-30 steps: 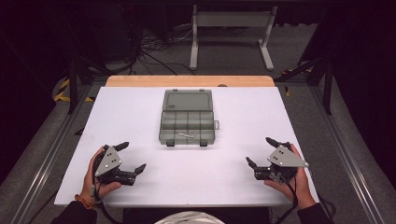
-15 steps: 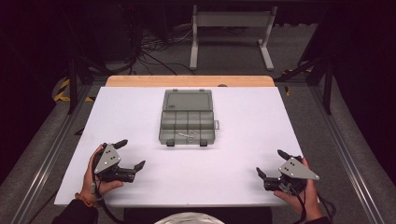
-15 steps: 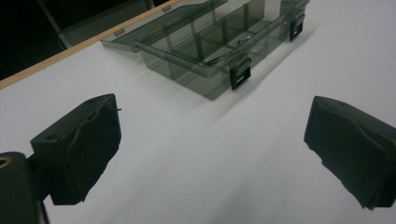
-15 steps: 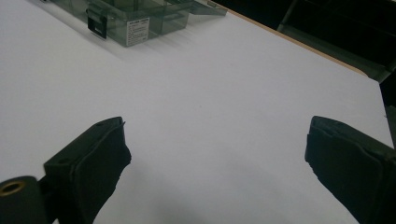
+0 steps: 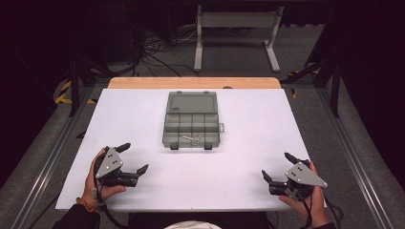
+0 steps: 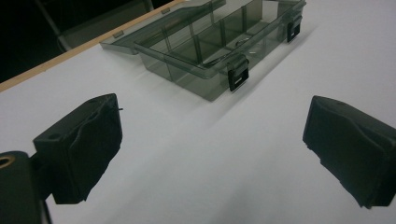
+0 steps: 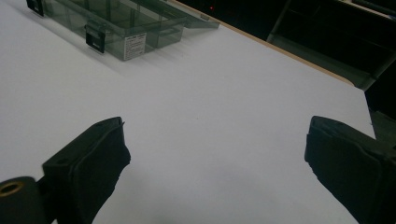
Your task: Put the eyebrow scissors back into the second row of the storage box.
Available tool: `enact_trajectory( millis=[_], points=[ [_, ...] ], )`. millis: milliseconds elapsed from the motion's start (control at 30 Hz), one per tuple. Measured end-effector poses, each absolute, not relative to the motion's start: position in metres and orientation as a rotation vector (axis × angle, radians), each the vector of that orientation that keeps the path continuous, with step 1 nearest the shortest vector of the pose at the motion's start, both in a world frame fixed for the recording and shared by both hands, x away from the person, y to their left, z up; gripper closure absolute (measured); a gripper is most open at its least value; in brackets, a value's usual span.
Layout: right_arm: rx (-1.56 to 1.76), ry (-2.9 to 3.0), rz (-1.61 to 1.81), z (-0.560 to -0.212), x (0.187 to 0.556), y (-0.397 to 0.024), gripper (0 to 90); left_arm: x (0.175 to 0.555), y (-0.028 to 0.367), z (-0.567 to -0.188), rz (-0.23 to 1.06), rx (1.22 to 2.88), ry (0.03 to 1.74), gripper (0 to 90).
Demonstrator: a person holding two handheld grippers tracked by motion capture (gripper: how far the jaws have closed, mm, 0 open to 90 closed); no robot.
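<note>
Nearest to us, at the front edge of the white table [image 5: 248,143], we held both tools low over the surface. Our left gripper [image 5: 128,161] sat at the front left with its jaws spread wide and nothing between them; our right gripper [image 5: 276,167] sat at the front right, its jaws likewise wide apart and empty. The left gripper view and the right gripper view each showed bare white table between the black pads.

Farther on, near the middle of the table, lay the smoky grey compartment box [image 5: 191,123]. It lay open, its lid [image 5: 192,102] folded flat toward the far edge, its two black latches [image 6: 237,76] facing us. Its row of compartments ran left to right, while box and lid together stretched away from us. A small pale item lay in a front compartment; we could not tell what it was.

The box lay ahead and inward of both grippers. We judged the left gripper somewhat nearer, so it seemed the likelier to reach first.
</note>
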State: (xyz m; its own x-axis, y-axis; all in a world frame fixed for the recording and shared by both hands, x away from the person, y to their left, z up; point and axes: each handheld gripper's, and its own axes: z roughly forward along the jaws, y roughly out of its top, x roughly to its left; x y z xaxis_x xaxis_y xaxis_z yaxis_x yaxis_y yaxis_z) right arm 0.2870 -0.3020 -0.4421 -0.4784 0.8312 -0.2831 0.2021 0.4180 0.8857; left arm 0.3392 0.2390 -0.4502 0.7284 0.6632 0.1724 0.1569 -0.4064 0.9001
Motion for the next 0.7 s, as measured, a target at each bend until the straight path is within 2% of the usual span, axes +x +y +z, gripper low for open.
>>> enact_trajectory(
  millis=[700],
  points=[
    [0.888, 1.918, 1.060, -0.4443, 0.2872, -0.3053, 6.6, 0.3450, 0.2372, -0.4485, 0.643, 1.946, 0.630, 5.4]
  ],
)
